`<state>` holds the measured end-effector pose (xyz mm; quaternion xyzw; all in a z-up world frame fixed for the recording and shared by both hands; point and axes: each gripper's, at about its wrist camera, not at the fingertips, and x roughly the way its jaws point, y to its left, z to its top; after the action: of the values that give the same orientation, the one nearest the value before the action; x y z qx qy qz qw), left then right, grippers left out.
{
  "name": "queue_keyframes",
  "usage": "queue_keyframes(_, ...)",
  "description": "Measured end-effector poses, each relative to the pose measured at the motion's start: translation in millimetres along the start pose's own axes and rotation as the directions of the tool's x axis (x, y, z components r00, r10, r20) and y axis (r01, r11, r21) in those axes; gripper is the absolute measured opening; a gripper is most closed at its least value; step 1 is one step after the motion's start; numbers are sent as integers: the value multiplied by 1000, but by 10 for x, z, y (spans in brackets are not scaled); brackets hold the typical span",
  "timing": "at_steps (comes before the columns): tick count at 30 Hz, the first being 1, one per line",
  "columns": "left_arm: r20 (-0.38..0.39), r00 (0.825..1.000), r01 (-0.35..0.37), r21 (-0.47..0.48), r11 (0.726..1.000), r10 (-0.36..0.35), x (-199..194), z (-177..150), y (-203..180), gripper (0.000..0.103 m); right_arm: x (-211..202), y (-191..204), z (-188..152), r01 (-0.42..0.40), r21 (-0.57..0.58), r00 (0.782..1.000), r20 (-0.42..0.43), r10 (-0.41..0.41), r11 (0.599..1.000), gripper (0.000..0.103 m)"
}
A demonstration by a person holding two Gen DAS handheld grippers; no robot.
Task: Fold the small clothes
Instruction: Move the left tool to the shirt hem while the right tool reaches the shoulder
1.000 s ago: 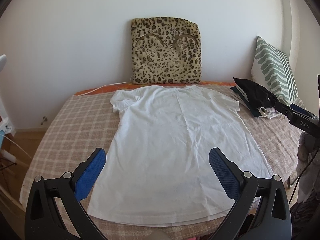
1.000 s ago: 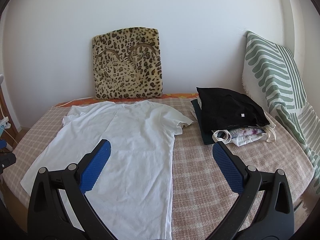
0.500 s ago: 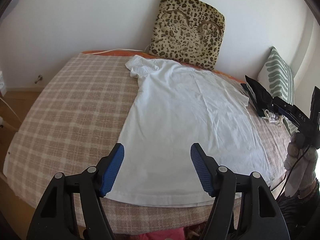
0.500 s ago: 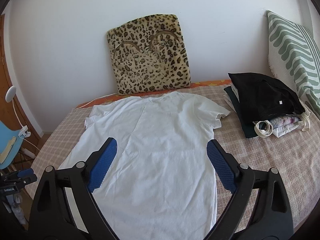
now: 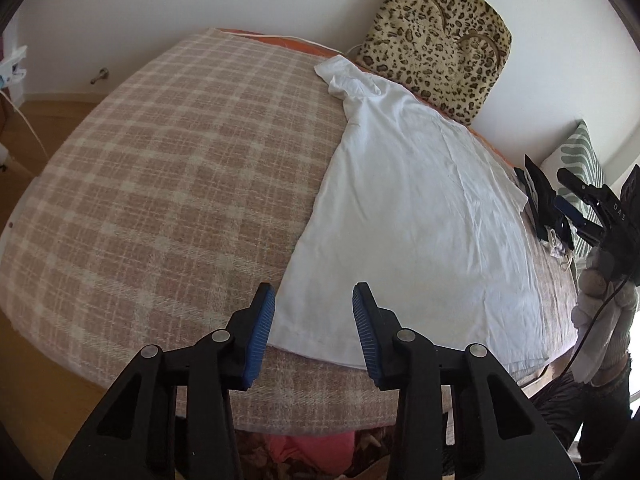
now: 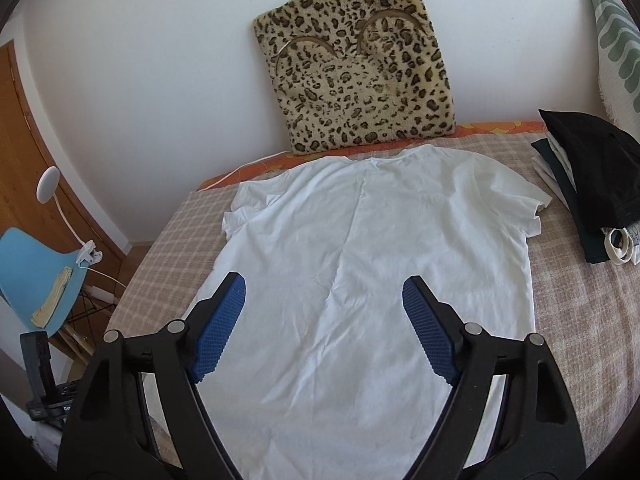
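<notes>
A white T-shirt (image 5: pixel 416 200) (image 6: pixel 372 280) lies spread flat on the checked bed cover (image 5: pixel 168 184), neck toward the wall. My left gripper (image 5: pixel 314 308) hovers over the shirt's near left hem corner. Its jaws are closing, with a clear gap still between the blue pads (image 5: pixel 262 328) and no cloth pinched. My right gripper (image 6: pixel 324 292) hangs above the middle of the shirt's lower half. Its jaws stand wide and are closing slowly, with nothing gripped. The right gripper's black body (image 5: pixel 592 208) shows at the right edge of the left wrist view.
A leopard-print cushion (image 6: pixel 360 64) leans on the wall behind the shirt. A stack of folded dark clothes (image 6: pixel 588 184) and a green-striped pillow (image 6: pixel 616 36) lie on the right. A blue chair (image 6: pixel 36 276) and a clip lamp (image 6: pixel 50 184) stand left of the bed.
My left gripper swung left and down toward the shirt's hem corner while its jaws narrowed a lot. My right gripper shifted left over the shirt and its jaws narrowed a little.
</notes>
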<state>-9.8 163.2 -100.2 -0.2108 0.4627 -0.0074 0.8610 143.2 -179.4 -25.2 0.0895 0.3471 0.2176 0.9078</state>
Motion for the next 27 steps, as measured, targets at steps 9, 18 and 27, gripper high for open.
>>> queue_keyframes(9,-13,998,-54,26,998,54,179,-24,40,35,702,574,519,-76,-99,995,-78,68,992,84)
queue_keyframes(18,-27,999,-25,26,999,26,251,-2,91,33,1719,1363,1067,-117,-114,972,-217,90,987,79)
queue_keyframes(27,-29,1000,1,11,1000,-1,253,25,132,33,2642,1730,1180,-86,-127,947,-317,41,988,67)
